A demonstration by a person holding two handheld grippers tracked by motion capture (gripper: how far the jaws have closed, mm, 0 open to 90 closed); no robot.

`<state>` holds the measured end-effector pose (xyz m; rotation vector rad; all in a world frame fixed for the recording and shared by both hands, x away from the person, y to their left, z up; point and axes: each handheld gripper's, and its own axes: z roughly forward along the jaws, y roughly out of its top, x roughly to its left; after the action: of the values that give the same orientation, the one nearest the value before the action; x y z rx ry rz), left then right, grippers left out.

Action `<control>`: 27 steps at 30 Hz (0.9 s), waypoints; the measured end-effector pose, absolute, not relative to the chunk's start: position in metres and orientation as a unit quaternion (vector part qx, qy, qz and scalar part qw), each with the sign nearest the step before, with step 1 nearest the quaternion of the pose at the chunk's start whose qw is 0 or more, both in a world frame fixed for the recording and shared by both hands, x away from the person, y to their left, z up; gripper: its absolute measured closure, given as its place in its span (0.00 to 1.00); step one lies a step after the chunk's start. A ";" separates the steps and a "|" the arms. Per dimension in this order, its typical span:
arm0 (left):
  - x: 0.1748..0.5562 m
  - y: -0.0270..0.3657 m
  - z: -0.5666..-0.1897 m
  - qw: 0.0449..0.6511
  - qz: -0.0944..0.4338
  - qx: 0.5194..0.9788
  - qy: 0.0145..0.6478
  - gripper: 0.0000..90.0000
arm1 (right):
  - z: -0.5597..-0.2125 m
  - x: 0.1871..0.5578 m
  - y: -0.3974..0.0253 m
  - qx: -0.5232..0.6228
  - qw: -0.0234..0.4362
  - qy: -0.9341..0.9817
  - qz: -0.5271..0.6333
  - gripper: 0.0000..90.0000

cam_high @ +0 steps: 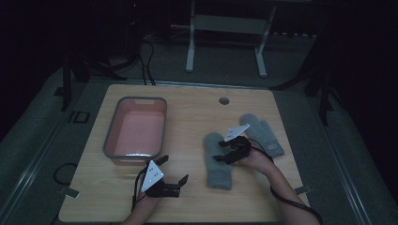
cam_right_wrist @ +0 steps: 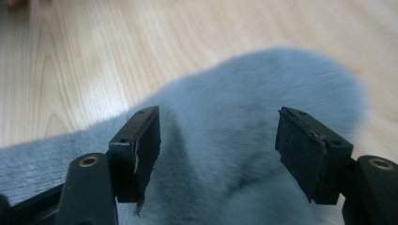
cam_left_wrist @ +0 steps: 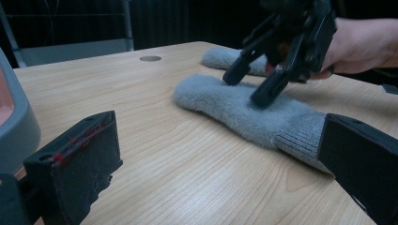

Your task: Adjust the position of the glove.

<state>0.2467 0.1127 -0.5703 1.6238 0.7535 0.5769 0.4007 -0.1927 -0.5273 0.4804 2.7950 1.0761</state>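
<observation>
A: Black jaws of the right gripper (cam_right_wrist: 218,154) are seen spread wide, straddling the fingertip end of the near grey mitten (cam_right_wrist: 244,140); nothing is gripped between them.

B: Position of the mitten (cam_high: 217,159) noted: flat on the wooden table (cam_high: 187,117), right of the pink basin (cam_high: 136,130), cuff toward the person. A second grey mitten (cam_high: 264,133) lies beyond it, farther from the basin.

A: Left gripper (cam_high: 174,174) recorded as released and empty, held just in front of the basin's near wall, jaws pointed at the near mitten's cuff (cam_left_wrist: 300,133).

B: Step judged: approach for a grasp, not yet closed. For the next move, the right jaws would need to be lowered into the fleece and pinched shut, probably for transfer to the basin.
</observation>
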 end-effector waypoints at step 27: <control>0.247 0.113 -0.570 0.591 0.247 0.696 0.326 0.00 | -0.475 0.426 -0.335 0.381 0.181 0.815 0.397 0.55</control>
<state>0.2470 0.1130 -0.5704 1.6186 0.7595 0.5738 0.4263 -0.3353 -0.4747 1.0773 2.3022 1.1218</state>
